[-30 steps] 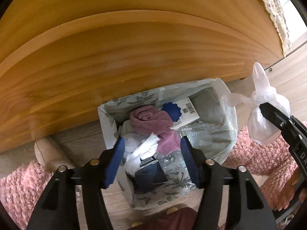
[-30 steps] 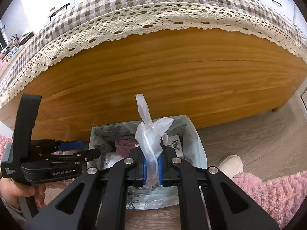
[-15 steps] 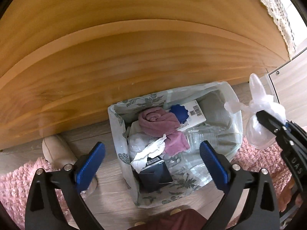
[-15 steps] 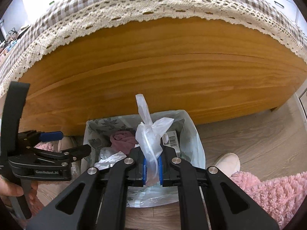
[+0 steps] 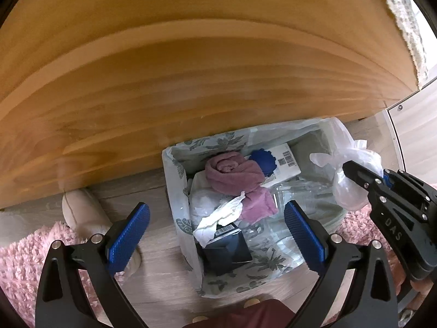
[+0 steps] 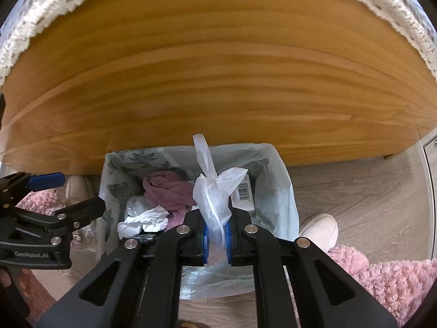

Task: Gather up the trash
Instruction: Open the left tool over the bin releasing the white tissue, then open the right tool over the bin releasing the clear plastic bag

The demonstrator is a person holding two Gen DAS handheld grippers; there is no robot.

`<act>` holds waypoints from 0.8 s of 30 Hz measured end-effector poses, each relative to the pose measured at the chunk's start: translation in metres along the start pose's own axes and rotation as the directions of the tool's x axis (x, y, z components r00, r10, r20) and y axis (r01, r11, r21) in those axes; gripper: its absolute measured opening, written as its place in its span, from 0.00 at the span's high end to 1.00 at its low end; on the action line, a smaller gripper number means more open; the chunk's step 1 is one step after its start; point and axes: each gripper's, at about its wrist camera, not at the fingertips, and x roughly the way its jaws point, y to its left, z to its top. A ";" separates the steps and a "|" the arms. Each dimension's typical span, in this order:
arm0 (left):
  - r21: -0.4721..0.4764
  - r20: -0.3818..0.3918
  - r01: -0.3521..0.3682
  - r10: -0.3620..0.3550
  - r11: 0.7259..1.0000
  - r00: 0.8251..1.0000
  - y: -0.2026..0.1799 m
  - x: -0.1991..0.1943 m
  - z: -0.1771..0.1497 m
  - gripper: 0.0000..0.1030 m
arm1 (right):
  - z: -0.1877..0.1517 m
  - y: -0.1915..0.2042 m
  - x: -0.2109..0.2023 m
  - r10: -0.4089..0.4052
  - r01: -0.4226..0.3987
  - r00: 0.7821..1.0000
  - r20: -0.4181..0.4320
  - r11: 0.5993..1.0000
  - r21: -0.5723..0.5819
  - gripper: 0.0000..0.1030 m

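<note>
A small bin lined with a leaf-patterned bag (image 5: 174, 191) (image 6: 284, 186) stands on the floor against a wooden table side. It holds a pink cloth (image 5: 232, 175) (image 6: 166, 191), white tissue (image 5: 218, 216), a barcoded box (image 5: 285, 164), a blue lid and a dark box. My right gripper (image 6: 217, 235) (image 5: 355, 175) is shut on a knotted clear plastic bag (image 6: 213, 194) (image 5: 352, 188), held over the bin's right rim. My left gripper (image 5: 215, 227) (image 6: 68, 194) is open and empty above the bin's left side.
The wooden table side (image 5: 191, 82) fills the upper view, with a lace-edged cloth (image 6: 27, 27) above. Pink fluffy rug (image 6: 382, 273) (image 5: 21, 257) lies on both sides. Slippered feet (image 6: 319, 227) (image 5: 82, 210) stand by the bin.
My left gripper has opened wide, letting the white tissue drop into the bin. My right gripper has moved lower and closer over the bin with the knotted bag.
</note>
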 end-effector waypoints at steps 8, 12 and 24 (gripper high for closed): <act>-0.022 -0.018 -0.011 0.011 1.000 1.000 0.006 0.005 -0.001 0.07 | 0.005 0.008 0.022 -0.052 0.049 0.997 -0.058 0.997 -0.051 0.91; -0.032 -0.021 -0.016 0.015 0.999 1.000 0.009 0.005 -0.001 0.07 | 0.005 0.007 0.028 -0.055 0.051 0.995 -0.080 0.997 -0.054 0.91; -0.040 -0.024 -0.026 0.025 0.999 0.999 0.012 0.005 -0.001 0.07 | 0.005 0.000 0.031 -0.077 0.074 0.991 -0.108 0.997 -0.031 0.42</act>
